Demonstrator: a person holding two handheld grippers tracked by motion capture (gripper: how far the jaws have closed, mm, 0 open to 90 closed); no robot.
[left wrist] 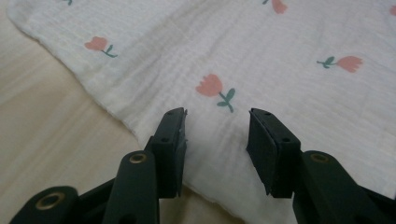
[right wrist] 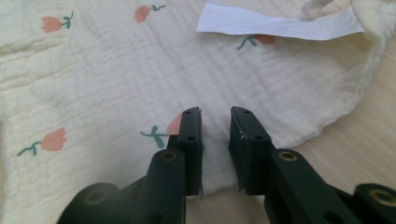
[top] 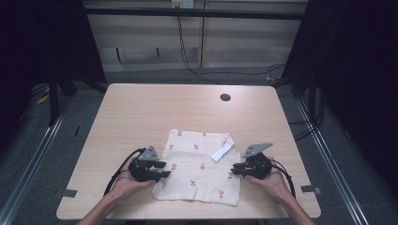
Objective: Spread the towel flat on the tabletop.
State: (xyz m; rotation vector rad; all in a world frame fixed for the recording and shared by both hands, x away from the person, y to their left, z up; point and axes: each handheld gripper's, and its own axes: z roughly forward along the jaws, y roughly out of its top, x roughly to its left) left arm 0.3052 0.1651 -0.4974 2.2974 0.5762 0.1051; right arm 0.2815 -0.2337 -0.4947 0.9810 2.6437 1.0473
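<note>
Though unreadable, white label (right wrist: 280,25) on floral cloth (top: 199,164)

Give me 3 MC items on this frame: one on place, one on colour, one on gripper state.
1. Where does the cloth lie on the table?
A. far edge
B. near half, between the two grippers
C. hanging off the left side

2. What colour are the flowers printed on the cloth?
A. blue
B. yellow
C. pink-red with green stems

3. How do the jaws of the left gripper stand?
A. open over the cloth edge
C. shut on the white tag
B. shut on the cloth

Answers: 1 B, the high view shows it between the left gripper and the right gripper; 2 C, both gripper views show it; 3 A, bare cloth shows between the jaws.
</note>
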